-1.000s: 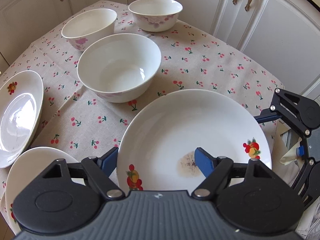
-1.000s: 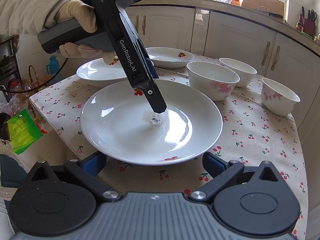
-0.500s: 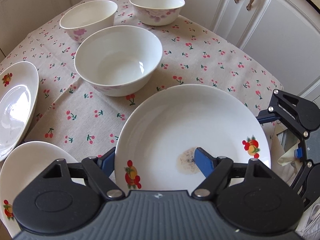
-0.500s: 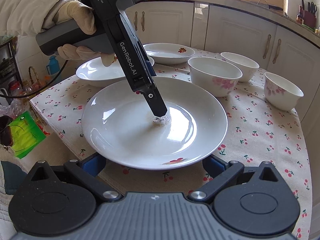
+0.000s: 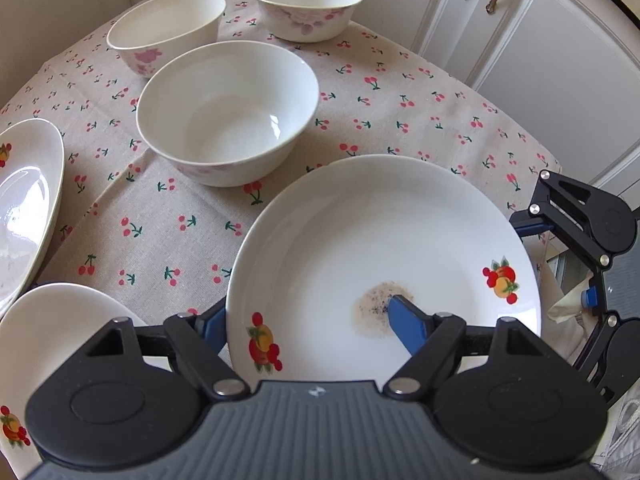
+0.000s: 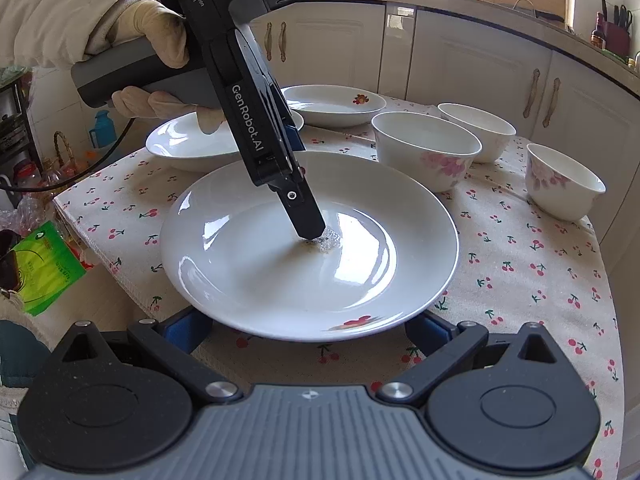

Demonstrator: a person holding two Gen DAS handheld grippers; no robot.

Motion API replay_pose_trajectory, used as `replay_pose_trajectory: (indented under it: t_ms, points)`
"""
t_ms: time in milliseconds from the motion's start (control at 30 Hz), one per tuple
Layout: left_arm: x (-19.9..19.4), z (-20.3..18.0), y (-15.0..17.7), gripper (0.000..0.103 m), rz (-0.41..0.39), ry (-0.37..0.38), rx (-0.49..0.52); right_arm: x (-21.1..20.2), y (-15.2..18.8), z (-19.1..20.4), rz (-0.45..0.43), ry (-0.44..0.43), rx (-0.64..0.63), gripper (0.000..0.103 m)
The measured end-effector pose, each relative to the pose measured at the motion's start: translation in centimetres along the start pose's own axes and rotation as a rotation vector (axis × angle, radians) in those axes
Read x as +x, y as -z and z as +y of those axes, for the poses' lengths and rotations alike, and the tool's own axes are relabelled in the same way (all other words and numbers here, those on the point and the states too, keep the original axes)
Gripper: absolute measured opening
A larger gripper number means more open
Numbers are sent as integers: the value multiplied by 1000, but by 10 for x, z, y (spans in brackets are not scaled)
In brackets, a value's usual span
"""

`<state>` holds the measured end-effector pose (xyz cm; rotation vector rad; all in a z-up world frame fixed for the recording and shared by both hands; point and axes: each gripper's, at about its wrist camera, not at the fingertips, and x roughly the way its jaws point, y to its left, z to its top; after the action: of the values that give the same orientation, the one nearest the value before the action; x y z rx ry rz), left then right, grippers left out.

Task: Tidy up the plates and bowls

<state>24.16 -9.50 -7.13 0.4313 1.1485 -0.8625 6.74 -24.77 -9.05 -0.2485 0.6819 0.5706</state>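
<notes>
Plate (image 5: pixel 384 248), the round white china one with fruit pictures, is lying on the cherry-print tablecloth (image 5: pixel 420 92), its near-left rim sitting loosely between the left tongs' (image 5: pixel 308 322) half-open fingers, while the right tongs (image 6: pixel 308 326) are waiting wide open at its right edge.

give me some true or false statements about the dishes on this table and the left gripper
1. Three empty bowls stand on the tablecloth. True.
2. The bowls are nested in one stack. False: each stands alone.
3. The front plate has a speckled smudge near its middle. True.
4. The left gripper is clamped on a bowl. False: it is open, astride the front plate's rim, with one finger on the smudge.
5. Only one plate is on the table. False: two other plates lie beyond the front plate.
</notes>
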Motion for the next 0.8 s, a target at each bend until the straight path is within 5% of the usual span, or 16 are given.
replay_pose_trajectory:
  t_ms: [800]
  points:
    - [-55,23,22,78,-133,-18,-112,-6,-50,11,-12,-53,-83,103]
